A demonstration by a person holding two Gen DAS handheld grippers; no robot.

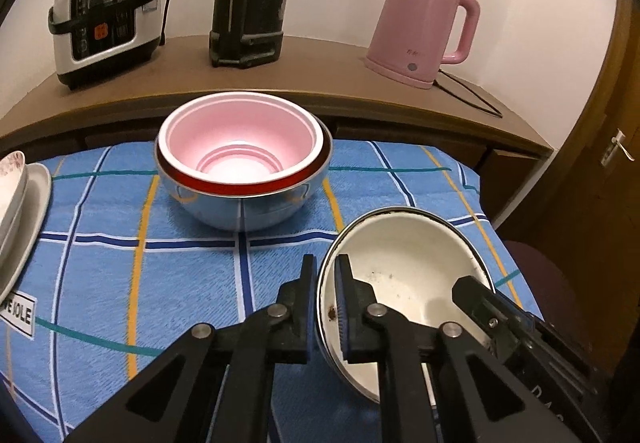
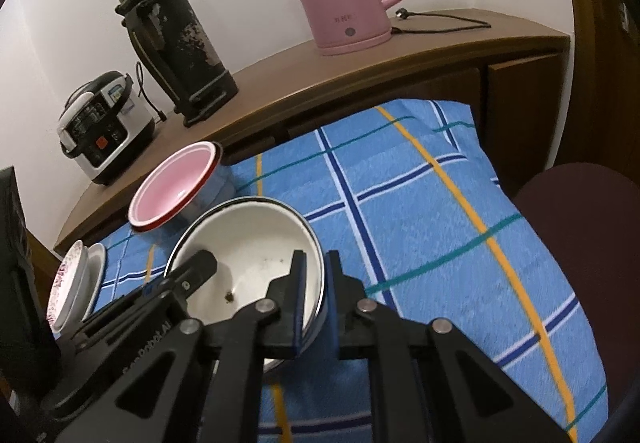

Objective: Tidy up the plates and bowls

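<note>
I have both tongs clamped on the white enamel bowl [image 1: 404, 263]: the left tongs [image 1: 326, 307] pinch its left rim, the right tongs [image 2: 314, 295] its right rim. It sits tilted near the table's [image 1: 120, 243] right edge. The pink bowl [image 1: 240, 147], nested in a steel bowl [image 1: 240, 209], stands near the far edge.

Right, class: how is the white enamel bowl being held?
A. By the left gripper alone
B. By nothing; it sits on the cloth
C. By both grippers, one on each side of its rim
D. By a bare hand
C: the left gripper and right gripper each pinch the rim of the white enamel bowl on opposite sides.
</note>
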